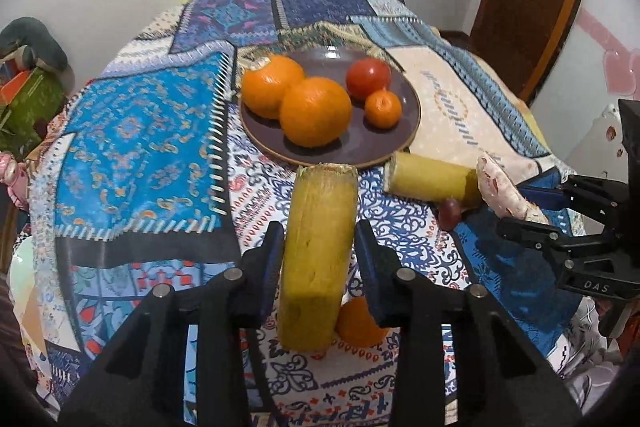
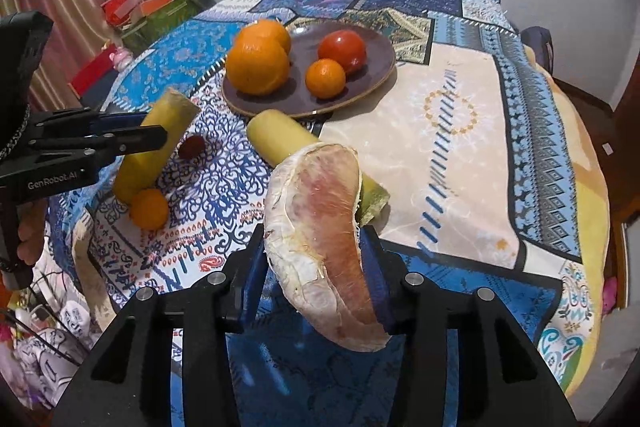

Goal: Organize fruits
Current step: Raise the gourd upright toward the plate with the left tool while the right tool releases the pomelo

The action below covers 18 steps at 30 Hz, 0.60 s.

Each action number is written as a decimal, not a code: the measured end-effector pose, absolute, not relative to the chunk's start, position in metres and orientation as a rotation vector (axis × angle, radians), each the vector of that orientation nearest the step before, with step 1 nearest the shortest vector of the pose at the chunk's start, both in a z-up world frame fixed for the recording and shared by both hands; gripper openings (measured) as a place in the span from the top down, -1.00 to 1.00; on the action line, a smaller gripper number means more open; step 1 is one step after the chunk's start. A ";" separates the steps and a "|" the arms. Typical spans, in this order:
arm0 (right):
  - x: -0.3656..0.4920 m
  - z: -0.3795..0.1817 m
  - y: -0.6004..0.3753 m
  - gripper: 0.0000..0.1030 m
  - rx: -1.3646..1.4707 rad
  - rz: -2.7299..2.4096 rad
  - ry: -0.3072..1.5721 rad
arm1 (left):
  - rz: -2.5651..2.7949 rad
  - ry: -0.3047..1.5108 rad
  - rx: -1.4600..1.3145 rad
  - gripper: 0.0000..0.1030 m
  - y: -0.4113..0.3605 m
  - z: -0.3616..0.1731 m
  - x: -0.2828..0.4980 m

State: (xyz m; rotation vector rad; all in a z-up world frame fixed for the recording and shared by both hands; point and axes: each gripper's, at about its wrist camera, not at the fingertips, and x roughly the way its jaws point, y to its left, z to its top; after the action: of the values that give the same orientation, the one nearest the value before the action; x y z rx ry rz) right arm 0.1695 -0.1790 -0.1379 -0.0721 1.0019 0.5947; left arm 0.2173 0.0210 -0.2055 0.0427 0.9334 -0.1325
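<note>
1. The table carries a patchwork cloth in blue, white and cream that covers it edge to edge.
2. A dark purple plate sits toward the far middle of the table. On it are two large oranges touching each other at its left side, a red tomato at the back right, and a small mandarin just in front of the tomato.
3. The left gripper has its jaws closed on a yellow sugarcane piece, gripping it around the middle; its far cut end points at the near rim of the plate.
4. The right gripper has its jaws closed on a peeled pomelo segment, pink flesh facing the camera, held above the cloth.
5. A second sugarcane piece lies on the cloth just in front of the plate, partly hidden behind the pomelo segment in the right wrist view.
6. A loose mandarin rests on the cloth beside the near end of the held sugarcane piece.
7. A small dark red fruit lies on the cloth between the two sugarcane pieces; its kind cannot be told.
</note>
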 end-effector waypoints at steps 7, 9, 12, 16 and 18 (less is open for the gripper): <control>0.171 -0.122 -0.182 0.20 -0.067 0.582 0.958 | -0.122 0.874 0.004 0.33 0.030 -0.180 0.207; 0.173 -0.116 -0.184 0.20 -0.060 0.576 0.946 | -0.120 0.856 -0.007 0.33 0.032 -0.173 0.207; 0.177 -0.109 -0.188 0.22 -0.057 0.564 0.928 | -0.124 0.830 -0.022 0.33 0.032 -0.162 0.209; 0.184 -0.099 -0.192 0.22 -0.050 0.548 0.902 | -0.129 0.800 -0.029 0.34 0.029 -0.152 0.214; 0.187 -0.095 -0.195 0.24 -0.044 0.542 0.894 | -0.135 0.787 -0.040 0.34 0.028 -0.148 0.218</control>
State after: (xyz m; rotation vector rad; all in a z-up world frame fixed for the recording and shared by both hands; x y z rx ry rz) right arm 0.1870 -0.1946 -0.0954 -0.0444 0.8939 0.5423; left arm 0.2176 0.0278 -0.1476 -0.0398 0.7874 -0.1352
